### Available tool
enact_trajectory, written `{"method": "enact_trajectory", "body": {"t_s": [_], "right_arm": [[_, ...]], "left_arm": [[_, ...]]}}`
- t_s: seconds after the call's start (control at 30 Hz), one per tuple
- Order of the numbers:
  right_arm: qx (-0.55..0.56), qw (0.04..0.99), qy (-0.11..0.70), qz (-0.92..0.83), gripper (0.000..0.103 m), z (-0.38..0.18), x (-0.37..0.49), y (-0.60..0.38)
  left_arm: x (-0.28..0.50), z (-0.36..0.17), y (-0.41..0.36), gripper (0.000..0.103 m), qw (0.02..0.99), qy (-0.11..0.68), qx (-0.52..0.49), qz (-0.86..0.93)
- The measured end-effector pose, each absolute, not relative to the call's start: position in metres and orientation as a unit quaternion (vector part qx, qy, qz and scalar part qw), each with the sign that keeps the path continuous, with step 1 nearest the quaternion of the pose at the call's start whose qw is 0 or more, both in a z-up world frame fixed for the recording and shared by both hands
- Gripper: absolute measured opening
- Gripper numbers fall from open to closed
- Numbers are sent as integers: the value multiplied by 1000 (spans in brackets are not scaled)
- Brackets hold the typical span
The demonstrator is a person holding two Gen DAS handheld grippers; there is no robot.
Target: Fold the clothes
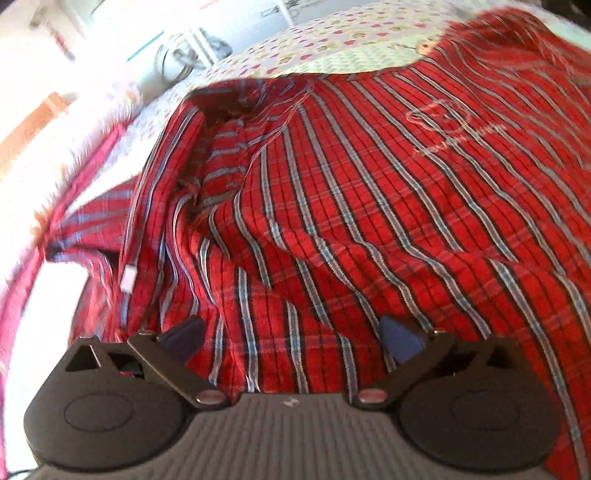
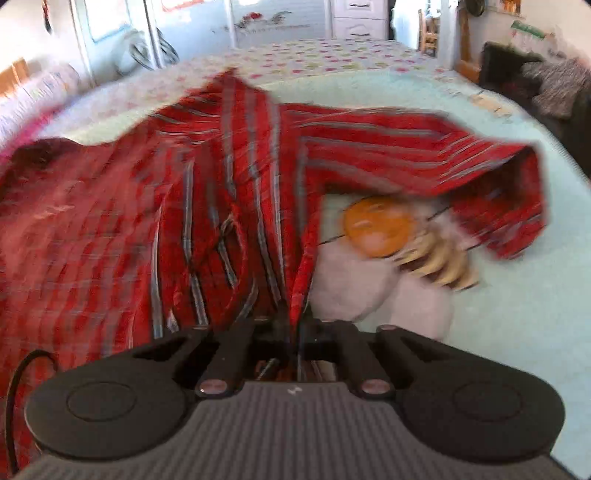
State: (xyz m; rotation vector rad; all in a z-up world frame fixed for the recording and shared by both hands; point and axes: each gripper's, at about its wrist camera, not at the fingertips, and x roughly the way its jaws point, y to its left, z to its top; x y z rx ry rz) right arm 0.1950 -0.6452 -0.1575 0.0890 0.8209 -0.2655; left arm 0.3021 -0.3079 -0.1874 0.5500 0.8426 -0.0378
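A red plaid shirt (image 1: 369, 192) with blue and white stripes lies spread and wrinkled on the bed, back side up, with a pale logo (image 1: 439, 118). Its collar (image 1: 229, 110) is at the far left. My left gripper (image 1: 291, 332) is open just above the shirt's near part, with cloth between the blue fingertips (image 1: 400, 338) but not pinched. In the right wrist view the same shirt (image 2: 221, 184) is blurred. My right gripper (image 2: 291, 325) is shut on a fold of the shirt's edge, and a sleeve (image 2: 480, 173) trails off to the right.
The bed has a pale green cover (image 2: 517, 295) with a cartoon print (image 2: 380, 225) and a hearts-patterned sheet (image 1: 332, 37) further back. A pink bed edge (image 1: 22, 288) runs at the left. White cabinets (image 2: 354, 18) and dark furniture (image 2: 535, 85) stand beyond.
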Motion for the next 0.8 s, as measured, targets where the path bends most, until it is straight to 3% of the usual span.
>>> {"method": "enact_trajectory", "body": {"t_s": [0.1,0.3,0.37,0.43,0.53,0.6,0.8], "right_arm": [[0,897,403,-180,4,-147,192,-670],[47,887,423,-178,9,-166,188,-699],[89,890,407,-184,15,-164,180,-704],[144,891,384,-194,31,-157,165,-708],[191,905,331,-189,54,-137,120,-695],[192,910,310,-197,64,-122,86,-682],[231,866,353,-270,65,-109,-28,-655]], "left_arm": [[299,-188,-318,103,869,390,304,-17],[295,-189,-320,103,869,379,318,-9],[295,-187,-319,103,870,380,314,-8],[296,-183,-316,103,874,381,301,-10],[291,-171,-301,92,892,381,241,-30],[281,-162,-291,92,902,368,223,-31],[236,-142,-262,92,907,365,208,-38]]}}
